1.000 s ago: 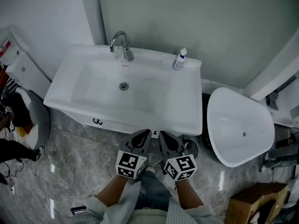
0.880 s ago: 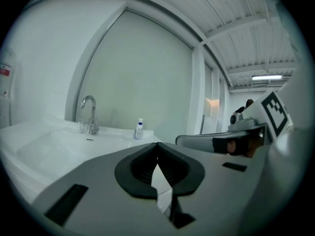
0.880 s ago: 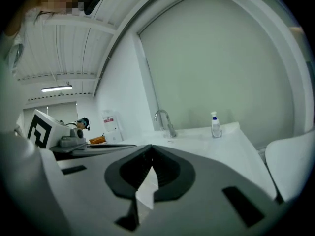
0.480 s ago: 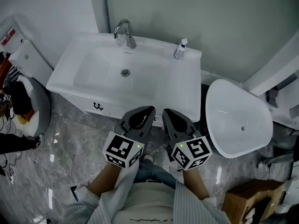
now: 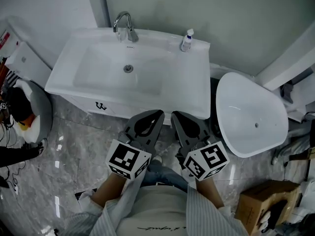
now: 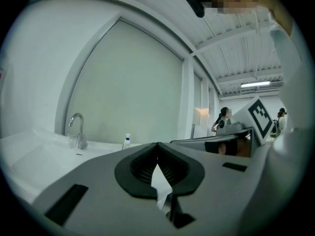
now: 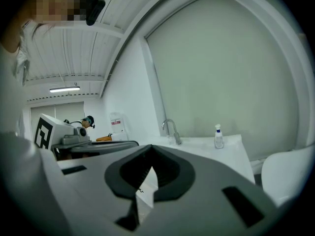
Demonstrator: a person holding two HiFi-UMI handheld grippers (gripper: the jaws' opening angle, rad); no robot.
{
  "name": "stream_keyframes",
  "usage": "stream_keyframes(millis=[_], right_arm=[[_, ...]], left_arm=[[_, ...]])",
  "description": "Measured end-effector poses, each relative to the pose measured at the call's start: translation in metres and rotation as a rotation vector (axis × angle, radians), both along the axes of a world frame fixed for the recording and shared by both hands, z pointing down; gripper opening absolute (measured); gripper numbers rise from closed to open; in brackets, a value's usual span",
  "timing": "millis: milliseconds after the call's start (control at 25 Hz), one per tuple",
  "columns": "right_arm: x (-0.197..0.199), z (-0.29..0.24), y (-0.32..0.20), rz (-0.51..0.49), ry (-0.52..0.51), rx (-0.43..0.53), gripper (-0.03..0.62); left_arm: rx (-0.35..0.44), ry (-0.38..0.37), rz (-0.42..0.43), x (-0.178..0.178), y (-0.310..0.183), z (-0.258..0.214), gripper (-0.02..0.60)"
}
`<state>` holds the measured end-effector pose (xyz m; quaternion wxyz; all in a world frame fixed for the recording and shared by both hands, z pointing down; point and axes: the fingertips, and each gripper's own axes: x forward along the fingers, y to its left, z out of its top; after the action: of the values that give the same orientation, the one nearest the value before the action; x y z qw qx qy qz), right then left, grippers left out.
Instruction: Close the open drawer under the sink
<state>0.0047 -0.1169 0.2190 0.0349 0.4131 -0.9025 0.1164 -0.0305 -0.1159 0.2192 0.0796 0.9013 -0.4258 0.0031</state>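
Head view: both grippers are held side by side close to the person's chest, marker cubes nearest, tips aimed at the sink's front rim.
Left gripper [image 5: 156, 116]: fingers met at the tips and empty, with only light showing through the oval gap behind them.
Right gripper [image 5: 175, 116]: same story, tips pressed together with nothing held.
Change: a second ago both tips were low against the cabinet front under the rim. Now they're lifted to about basin height and pulled back toward the body, hardly shifted over the last half second.
Floor [image 5: 74, 149]: grey marble, glossy, beneath the arms.
Drawer [image 5: 115, 112]: white front with a dark handle mark, tucked just under the basin's front rim, left of the grippers. Whether it's fully home I can't tell.
Sink [image 5: 189, 90]: white basin, sitting a touch higher in frame than half a second ago.
Faucet [image 5: 123, 23]: chrome, on the back ledge.
Soap bottle [image 5: 186, 39]: upright on the same ledge, right of the faucet.
White oval fixture [image 5: 251, 114]: just right of the sink.
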Motion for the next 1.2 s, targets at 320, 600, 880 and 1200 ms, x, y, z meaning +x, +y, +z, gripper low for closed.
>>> stream_keyframes(millis=[320, 600, 880, 1200], right_arm=[[-0.002, 0.001, -0.003, -0.001, 0.005, -0.005, 0.009], [-0.003, 0.006, -0.004, 0.003, 0.003, -0.02, 0.009], [0.002, 0.008, -0.005, 0.009, -0.001, -0.028, 0.009], [0.004, 0.008, -0.004, 0.0, 0.004, -0.033, 0.009]], left_arm=[[-0.001, -0.014, -0.006, -0.002, -0.004, 0.002, 0.015], [-0.003, -0.017, -0.001, -0.002, -0.004, 0.004, 0.015], [0.02, 0.011, 0.031, 0.004, -0.011, -0.002, 0.015], [0.039, 0.037, 0.076, 0.007, -0.013, -0.009, 0.015]])
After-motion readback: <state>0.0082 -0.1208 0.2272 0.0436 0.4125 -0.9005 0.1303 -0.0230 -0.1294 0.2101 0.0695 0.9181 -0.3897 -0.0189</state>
